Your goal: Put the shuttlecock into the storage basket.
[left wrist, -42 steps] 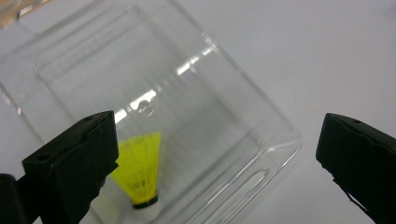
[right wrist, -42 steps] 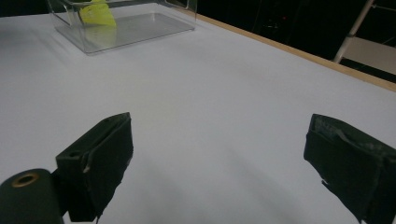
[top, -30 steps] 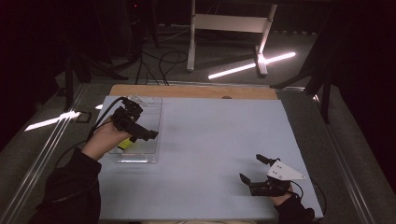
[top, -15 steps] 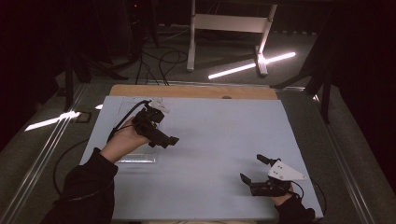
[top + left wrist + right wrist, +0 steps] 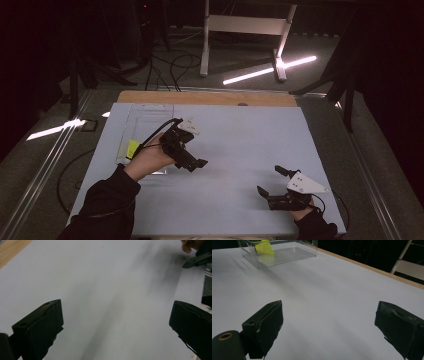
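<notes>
Left gripper (image 5: pixel 192 162), jaws apart and empty, over mid-tabletop (image 5: pixel 240 145) beside clear bin (image 5: pixel 145 120) with yellow item (image 5: pixel 132 148) at left edge; right gripper (image 5: pixel 274 181), jaws apart, near front-right corner; apparently between steps, next grasp needing descent onto target.

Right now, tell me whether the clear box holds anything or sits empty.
Not empty. The clear box stands upright on the table with a yellow thing inside, at one end. What that thing is cannot be told.
</notes>
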A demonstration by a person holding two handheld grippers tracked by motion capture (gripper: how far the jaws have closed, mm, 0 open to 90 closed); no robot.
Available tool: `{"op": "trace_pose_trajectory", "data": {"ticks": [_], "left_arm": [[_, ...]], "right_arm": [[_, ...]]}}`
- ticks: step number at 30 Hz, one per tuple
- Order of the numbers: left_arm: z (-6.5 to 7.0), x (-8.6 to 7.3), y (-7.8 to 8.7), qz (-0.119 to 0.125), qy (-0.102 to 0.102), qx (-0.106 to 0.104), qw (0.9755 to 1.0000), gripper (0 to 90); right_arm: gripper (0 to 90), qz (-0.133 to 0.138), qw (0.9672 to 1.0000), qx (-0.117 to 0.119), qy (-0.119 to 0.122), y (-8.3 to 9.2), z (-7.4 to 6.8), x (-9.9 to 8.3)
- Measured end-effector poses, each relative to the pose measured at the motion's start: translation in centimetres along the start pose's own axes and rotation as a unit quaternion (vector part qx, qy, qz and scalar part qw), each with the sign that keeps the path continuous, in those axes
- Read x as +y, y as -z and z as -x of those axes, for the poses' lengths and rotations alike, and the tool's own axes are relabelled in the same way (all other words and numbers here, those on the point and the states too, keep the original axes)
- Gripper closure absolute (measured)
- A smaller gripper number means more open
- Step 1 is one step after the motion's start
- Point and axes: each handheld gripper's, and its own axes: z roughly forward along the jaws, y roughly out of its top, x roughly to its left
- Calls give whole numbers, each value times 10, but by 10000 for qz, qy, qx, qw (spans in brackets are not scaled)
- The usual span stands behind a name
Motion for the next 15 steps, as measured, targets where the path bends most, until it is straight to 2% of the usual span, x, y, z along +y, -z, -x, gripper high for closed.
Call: {"op": "trace_pose_trajectory", "data": {"ticks": [6, 13, 15], "left_arm": [[12, -4, -13, 60, -266, -186, 9995, 2], [20, -15, -24, 74, -359, -352, 9987, 2], [23, -22, -29, 98, -354, -468, 9982, 2]], "right_arm": [[81, 13, 10000, 3, -9, 0, 0, 0], [81, 6, 10000, 0, -1, 0, 0, 0], [81, 10, 10000, 0, 7, 0, 0, 0]]}}
